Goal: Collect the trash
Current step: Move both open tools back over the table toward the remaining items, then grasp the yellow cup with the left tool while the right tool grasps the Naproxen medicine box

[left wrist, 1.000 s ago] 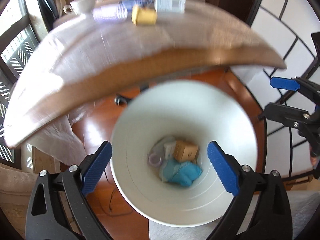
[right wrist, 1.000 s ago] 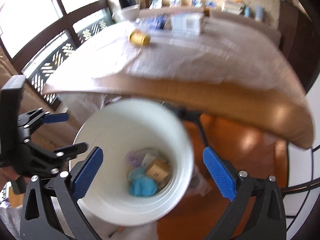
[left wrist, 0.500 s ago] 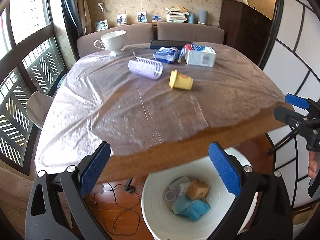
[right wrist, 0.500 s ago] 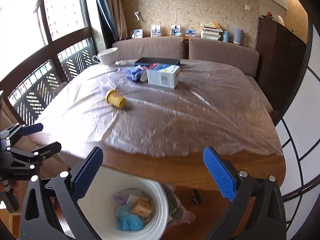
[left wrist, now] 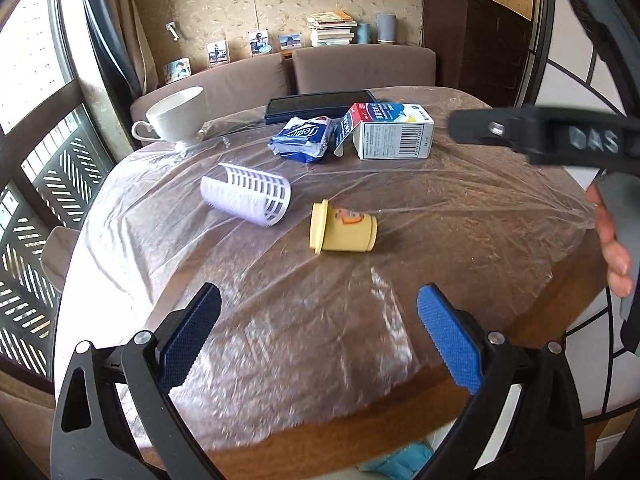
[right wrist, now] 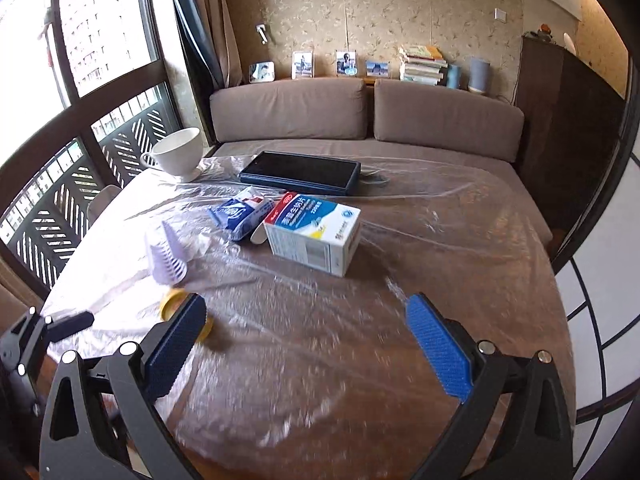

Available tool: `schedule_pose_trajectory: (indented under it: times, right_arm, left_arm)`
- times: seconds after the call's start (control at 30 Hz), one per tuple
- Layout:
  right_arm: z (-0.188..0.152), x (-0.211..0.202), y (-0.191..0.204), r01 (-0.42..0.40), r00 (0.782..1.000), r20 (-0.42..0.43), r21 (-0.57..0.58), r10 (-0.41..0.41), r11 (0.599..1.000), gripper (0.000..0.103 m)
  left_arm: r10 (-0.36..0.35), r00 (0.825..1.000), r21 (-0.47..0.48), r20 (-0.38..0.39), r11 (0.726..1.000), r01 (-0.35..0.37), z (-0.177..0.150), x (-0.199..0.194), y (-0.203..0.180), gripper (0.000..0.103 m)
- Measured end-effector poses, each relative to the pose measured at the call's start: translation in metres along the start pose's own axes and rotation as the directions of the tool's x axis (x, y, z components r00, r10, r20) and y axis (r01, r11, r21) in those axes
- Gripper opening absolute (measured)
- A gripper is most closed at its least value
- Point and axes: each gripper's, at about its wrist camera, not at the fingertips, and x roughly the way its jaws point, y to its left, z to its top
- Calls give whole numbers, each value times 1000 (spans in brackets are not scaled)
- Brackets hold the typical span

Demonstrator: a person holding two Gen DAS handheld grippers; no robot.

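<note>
1. The nearest piece of trash is a small yellow plastic cup lying on its side on the surface, a wooden top under a wrinkled clear plastic sheet. Its rimmed mouth points toward the window side.
2. Just beside it, further toward the window, lies a pale lilac slatted plastic sleeve, also tipped over. Beyond these sit a crumpled blue tissue packet and a white-and-blue medicine carton, touching or nearly so. I would judge all four to be trash not yet collected.
3. A large white cup and a flat dark case stand at the far edge; these look like keepers.
4. The left tool hangs over the near edge with its blue pads spread wide and nothing between them, pointed toward the yellow cup.
5. The right tool is likewise spread and empty, aimed more at the carton; the person's fingers show on its handle in the left view.
6. To do the step well, I'd bring the left tool down so the pads straddle the cup's round body across its width, not end to end, since it could roll on the slick sheet.
7. Keep the pads clear of the plastic sheet, or it may lift with the cup.
8. A bit of blue shows below the near edge, probably in a bin there.
</note>
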Motion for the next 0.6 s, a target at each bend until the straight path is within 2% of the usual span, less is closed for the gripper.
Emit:
schedule_pose_trajectory:
  times: [0.1, 0.33, 0.53, 0.6]
  right_arm:
    - [14, 23, 0, -20, 999, -27, 47, 21, 999, 99]
    - [41, 75, 1, 16, 996, -84, 102, -7, 995, 99]
    - [46, 103, -1, 57, 990, -137, 109, -42, 992, 99]
    - [46, 108, -2, 46, 990, -138, 118, -29, 992, 99]
  left_arm:
    - [1, 1000, 2, 0, 1000, -1, 8, 11, -4, 100]
    - [10, 1000, 10, -26, 1000, -10, 23, 35, -8, 100]
    - [-10, 999, 20, -30, 1000, 11, 30, 46, -8, 99]
    - [-26, 999, 20, -31, 999, 26, 32, 48, -8, 95]
